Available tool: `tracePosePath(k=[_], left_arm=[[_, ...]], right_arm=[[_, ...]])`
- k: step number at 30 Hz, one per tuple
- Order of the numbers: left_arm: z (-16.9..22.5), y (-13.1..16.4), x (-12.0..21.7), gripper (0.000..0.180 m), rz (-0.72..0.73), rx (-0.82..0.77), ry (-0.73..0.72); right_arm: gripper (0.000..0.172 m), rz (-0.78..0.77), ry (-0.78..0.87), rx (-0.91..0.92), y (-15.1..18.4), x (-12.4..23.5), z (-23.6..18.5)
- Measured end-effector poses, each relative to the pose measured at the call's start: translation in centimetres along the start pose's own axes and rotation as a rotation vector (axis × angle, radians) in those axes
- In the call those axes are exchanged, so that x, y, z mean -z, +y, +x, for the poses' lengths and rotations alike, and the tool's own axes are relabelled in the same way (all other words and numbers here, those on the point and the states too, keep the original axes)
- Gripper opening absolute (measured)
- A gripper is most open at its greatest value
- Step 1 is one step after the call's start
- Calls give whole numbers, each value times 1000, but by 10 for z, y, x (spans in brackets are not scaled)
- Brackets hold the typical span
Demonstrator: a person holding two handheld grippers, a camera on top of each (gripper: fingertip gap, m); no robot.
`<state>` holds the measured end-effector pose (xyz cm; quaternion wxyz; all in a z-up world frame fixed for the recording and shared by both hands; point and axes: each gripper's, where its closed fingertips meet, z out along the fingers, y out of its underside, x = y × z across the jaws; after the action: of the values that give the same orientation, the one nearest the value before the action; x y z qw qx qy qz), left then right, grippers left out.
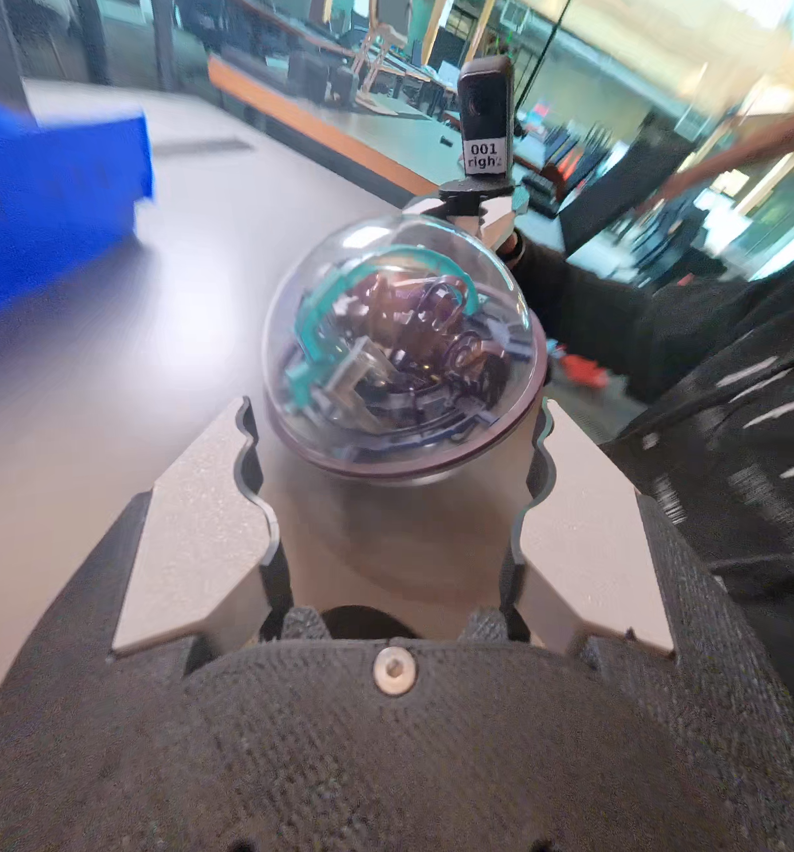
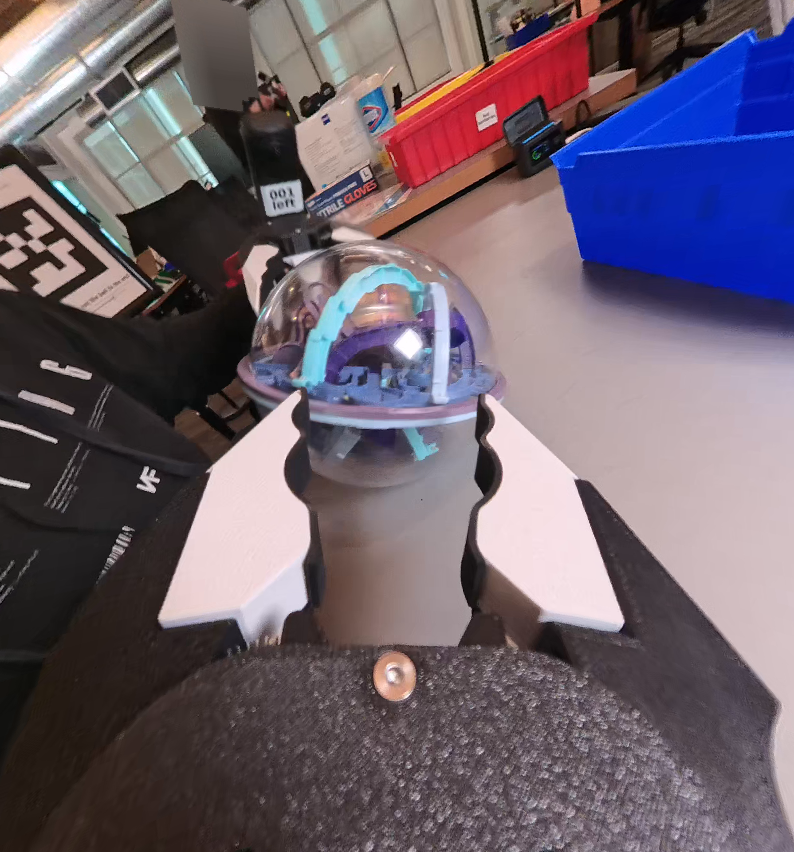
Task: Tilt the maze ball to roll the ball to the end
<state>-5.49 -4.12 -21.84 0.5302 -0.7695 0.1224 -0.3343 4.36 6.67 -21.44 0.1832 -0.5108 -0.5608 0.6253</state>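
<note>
Between the fingertips of my right tongs (image 2: pixel 390 405) sits the clear plastic maze ball (image 2: pixel 372 350), a sphere with a mauve ring around its middle and teal, purple and blue tracks inside. My two white fingers with wavy black pads (image 2: pixel 299 442) stand on either side of its lower half, just under the ring, and both pads lie against the shell, so these tongs are closed on the ball. It is off the pale grey tabletop (image 2: pixel 616 415), with a blurred shadow below it, and it hangs over the tabletop's near edge, where that edge meets my dark printed sleeve (image 2: pixel 63 438).

My left tongs (image 1: pixel 397 410) come at the same maze ball (image 1: pixel 399 341) from the opposite side and stand wide open. Its ringed lower edge reaches just in between my left fingertips; the left pad (image 1: pixel 247 438) looks close to the ring, though blur keeps me from telling whether it touches, and the right pad (image 1: pixel 542 442) stands apart from it. In the left wrist view my right tongs (image 1: pixel 473 216) show behind the ball's top, beyond the dome.

A big blue plastic bin (image 2: pixel 708 184) stands on the tabletop farther in, well apart from the ball, toward the far side. Beyond the far edge, on a wood-edged bench, lies a long red plastic bin (image 2: pixel 487 120).
</note>
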Motion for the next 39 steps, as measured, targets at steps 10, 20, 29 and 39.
tracePosePath(k=[10,20,29,39], left_arm=[[10,21,-17,93,-21,152,92],[4,11,-6,97,66,289,-4],[-17,18,-30,108,-7,-1,-107],[-1,3,-6,77,89,418,127]], right_arm=[[46,-72,-53,-128,33,5,-30],[53,-118,-18,-255,40,-2,-16],[61,-87,154,-5,35,-21,-7],[59,-118,5,-339,55,3,0]])
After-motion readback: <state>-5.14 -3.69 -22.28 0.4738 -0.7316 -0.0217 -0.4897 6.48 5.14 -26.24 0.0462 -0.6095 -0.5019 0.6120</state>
